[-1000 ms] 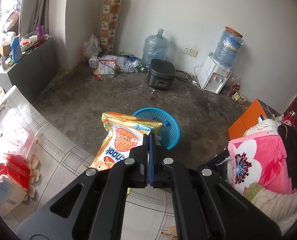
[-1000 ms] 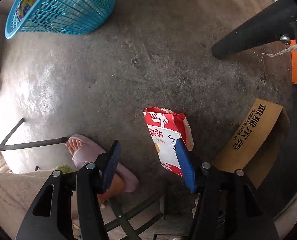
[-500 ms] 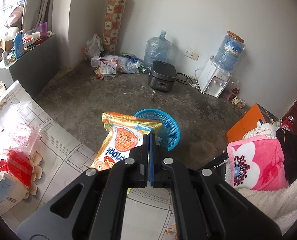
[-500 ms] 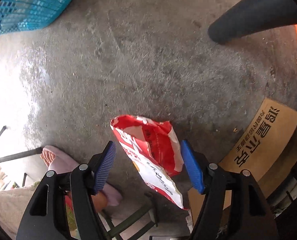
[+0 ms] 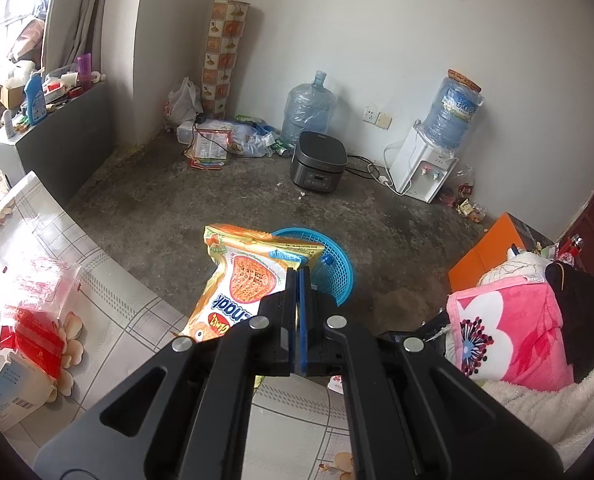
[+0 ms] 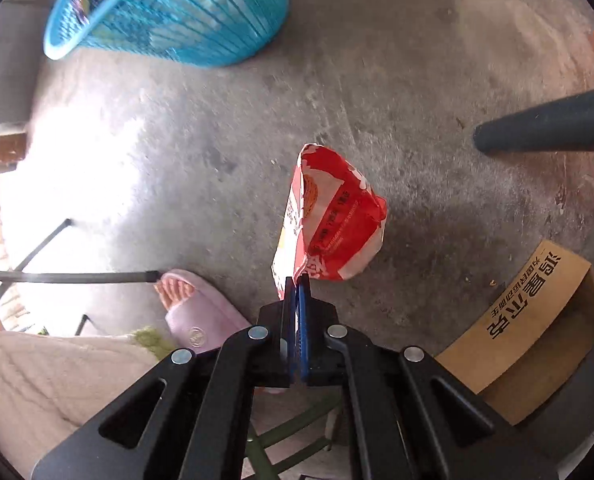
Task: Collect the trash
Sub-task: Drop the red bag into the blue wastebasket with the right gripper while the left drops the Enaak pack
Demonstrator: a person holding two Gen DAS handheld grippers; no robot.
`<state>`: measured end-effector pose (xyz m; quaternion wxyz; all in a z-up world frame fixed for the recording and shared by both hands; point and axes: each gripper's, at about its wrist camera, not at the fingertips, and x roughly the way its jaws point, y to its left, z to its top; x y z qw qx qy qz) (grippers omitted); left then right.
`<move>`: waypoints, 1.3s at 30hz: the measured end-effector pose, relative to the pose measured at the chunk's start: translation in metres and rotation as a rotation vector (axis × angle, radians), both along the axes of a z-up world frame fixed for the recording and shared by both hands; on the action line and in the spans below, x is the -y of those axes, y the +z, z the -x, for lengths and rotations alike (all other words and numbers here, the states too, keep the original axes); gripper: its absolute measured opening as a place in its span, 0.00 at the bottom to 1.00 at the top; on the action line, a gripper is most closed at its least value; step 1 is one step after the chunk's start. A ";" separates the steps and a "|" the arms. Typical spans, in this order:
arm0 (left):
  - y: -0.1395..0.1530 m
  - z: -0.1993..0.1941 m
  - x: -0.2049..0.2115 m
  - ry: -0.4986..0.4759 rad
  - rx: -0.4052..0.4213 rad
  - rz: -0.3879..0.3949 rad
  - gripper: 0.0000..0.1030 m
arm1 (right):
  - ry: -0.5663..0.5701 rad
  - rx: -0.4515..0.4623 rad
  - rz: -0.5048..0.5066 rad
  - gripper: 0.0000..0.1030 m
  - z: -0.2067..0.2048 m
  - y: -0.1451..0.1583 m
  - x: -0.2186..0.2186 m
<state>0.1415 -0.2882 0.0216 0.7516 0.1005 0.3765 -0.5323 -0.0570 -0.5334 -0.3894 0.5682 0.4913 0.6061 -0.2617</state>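
Left wrist view first: we see the left gripper (image 5: 299, 276) with its black fingers (image 5: 283, 320) pressed together, and between the blue pads we pinch the edge of an orange noodle snack packet (image 5: 241, 284). The packet hangs tilted to the left of the fingertips, over the edge of a tiled tabletop (image 5: 109, 292) that carries a clear bag with red print (image 5: 33, 320). Just behind the packet stands a blue plastic basket (image 5: 337, 272) on the concrete floor (image 5: 225, 200), partly hidden by the packet's top edge. To the right lies a pink flowered blanket (image 5: 505, 332). Farther back we see a dark rice cooker (image 5: 318, 162), a white water dispenser (image 5: 423, 168) and a spare water bottle (image 5: 309, 108) against the wall.

Right wrist view next: our right gripper (image 6: 297, 280) points steeply down, and its fingers (image 6: 285, 340) are closed hard on the bottom corner of a red and white snack bag (image 6: 337, 216). The bag stands up from the fingertips, puffed open, and we cannot tell whether it touches the floor (image 6: 397, 80). Left of the gripper we see a foot in a pink slipper (image 6: 197, 312). A brown cardboard box (image 6: 533, 320) lies to the right. At the top left, well apart from the bag, the blue plastic basket (image 6: 185, 12) sits with some printed wrapper inside.
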 end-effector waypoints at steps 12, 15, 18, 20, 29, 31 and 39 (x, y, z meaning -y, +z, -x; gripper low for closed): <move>0.005 0.006 0.004 -0.015 0.004 0.016 0.00 | -0.072 0.393 0.374 0.01 -0.045 0.238 0.065; 0.006 0.009 0.004 -0.015 0.014 0.014 0.00 | -0.096 0.430 0.403 0.02 -0.075 0.243 0.090; 0.007 0.009 0.002 -0.004 0.019 0.010 0.00 | -0.077 0.343 0.452 0.04 -0.112 0.221 0.107; 0.006 0.006 0.001 0.005 0.017 0.007 0.00 | -0.051 0.291 0.447 0.17 -0.132 0.197 0.114; 0.002 -0.001 0.015 -0.003 0.020 -0.024 0.00 | -0.131 0.249 0.436 0.30 -0.118 0.150 0.118; 0.000 -0.002 0.021 -0.013 0.017 -0.025 0.00 | -0.133 0.243 0.445 0.30 -0.113 0.147 0.120; -0.020 -0.019 0.081 -0.122 -0.174 -0.029 0.00 | -0.197 0.292 0.459 0.30 -0.083 0.152 0.125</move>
